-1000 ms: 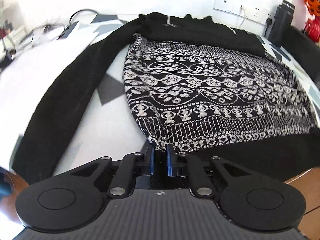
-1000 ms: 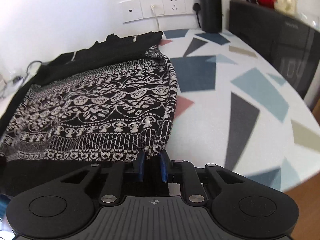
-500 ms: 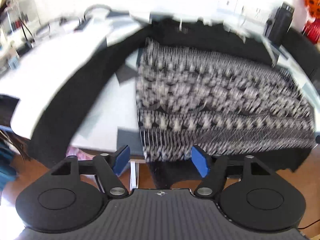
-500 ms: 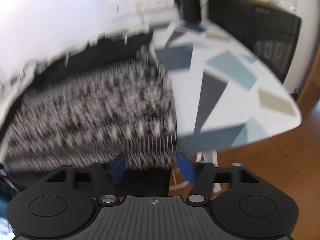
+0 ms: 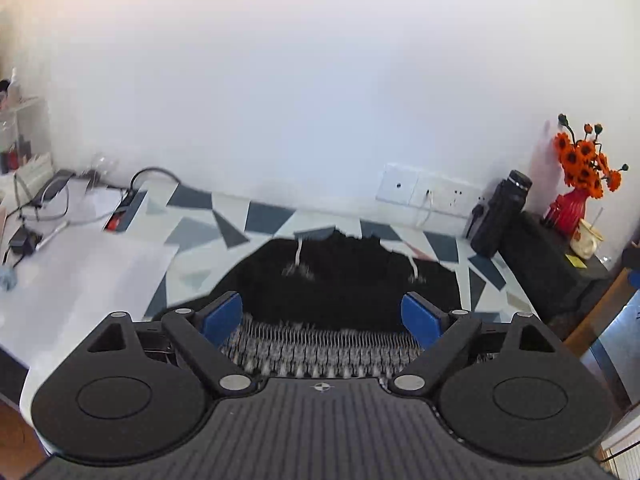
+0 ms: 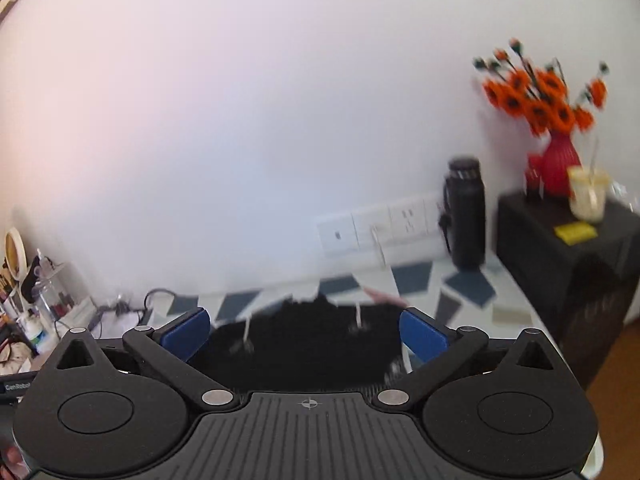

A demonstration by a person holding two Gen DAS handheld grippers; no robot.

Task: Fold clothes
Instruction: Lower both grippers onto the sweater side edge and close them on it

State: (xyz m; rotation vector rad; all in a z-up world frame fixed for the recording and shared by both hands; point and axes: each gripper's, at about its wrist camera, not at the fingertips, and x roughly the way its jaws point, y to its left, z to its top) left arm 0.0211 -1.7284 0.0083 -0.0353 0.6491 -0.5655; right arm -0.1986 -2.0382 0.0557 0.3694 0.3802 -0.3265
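Observation:
A black garment (image 5: 340, 276) with a black-and-white patterned panel (image 5: 320, 346) lies folded on the table (image 5: 120, 264) with the geometric top. My left gripper (image 5: 322, 314) hovers well above its near edge, jaws still opening, nothing between the blue pads (image 5: 222, 316). In the right wrist view the same garment (image 6: 304, 344) shows below and beyond my right gripper (image 6: 304, 332), whose jaws are also opening wide and hold nothing. Both grippers are apart from the cloth. The garment's near part is hidden behind the gripper bodies.
A black flask (image 5: 500, 212) stands by the wall sockets (image 5: 432, 192). A black cabinet (image 6: 568, 264) at the right carries a red vase of orange flowers (image 6: 560, 164) and a cup (image 6: 588, 198). Cables and a power strip (image 5: 120, 212) lie at the table's left.
Both grippers let go of the garment's near edge, opened wide and rose, tilting up toward the wall. The garment stays folded on the table.

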